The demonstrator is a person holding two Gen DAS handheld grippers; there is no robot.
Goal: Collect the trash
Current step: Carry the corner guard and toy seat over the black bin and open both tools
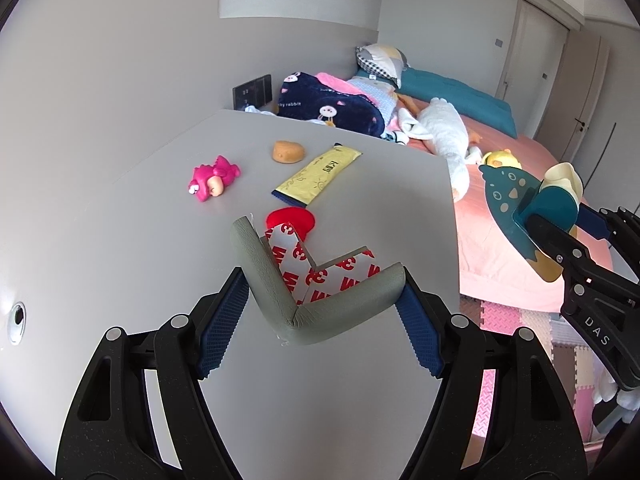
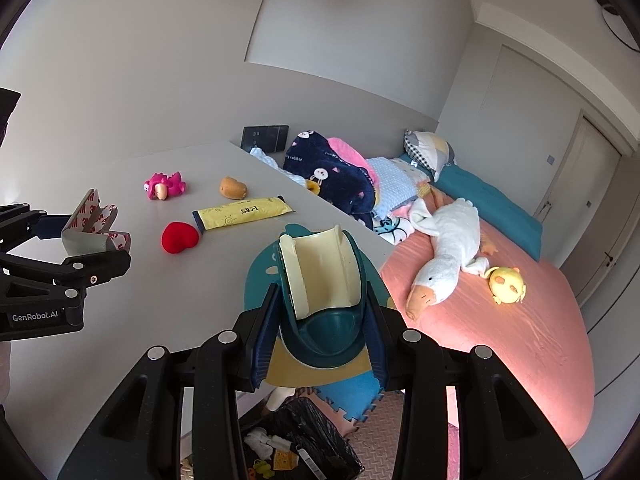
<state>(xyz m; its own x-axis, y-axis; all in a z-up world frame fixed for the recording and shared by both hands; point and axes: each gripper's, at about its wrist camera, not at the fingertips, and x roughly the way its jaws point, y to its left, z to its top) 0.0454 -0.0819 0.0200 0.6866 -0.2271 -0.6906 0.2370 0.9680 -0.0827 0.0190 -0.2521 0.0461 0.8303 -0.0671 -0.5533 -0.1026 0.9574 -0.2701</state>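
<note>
My left gripper (image 1: 320, 292) is shut on a grey L-shaped corner guard (image 1: 276, 276) with red-printed white tape backing, held above the grey table (image 1: 120, 260). My right gripper (image 2: 320, 300) is shut on a teal and cream plastic piece (image 2: 320, 264) with a bird face, held over the table's right edge. On the table lie a yellow packet (image 1: 316, 176), a red heart (image 1: 290, 218), a pink toy (image 1: 214, 182) and a potato-like lump (image 1: 287, 152). Below the right gripper stands a bin with a black bag (image 2: 320, 432), holding scraps.
Right of the table is a bed with a pink sheet (image 2: 500, 340), carrying a white plush goose (image 2: 448, 252), a yellow plush (image 2: 508, 280), blankets and pillows. Foam mats (image 2: 384, 432) cover the floor. A dark switch panel (image 2: 264, 136) sits on the wall behind the table.
</note>
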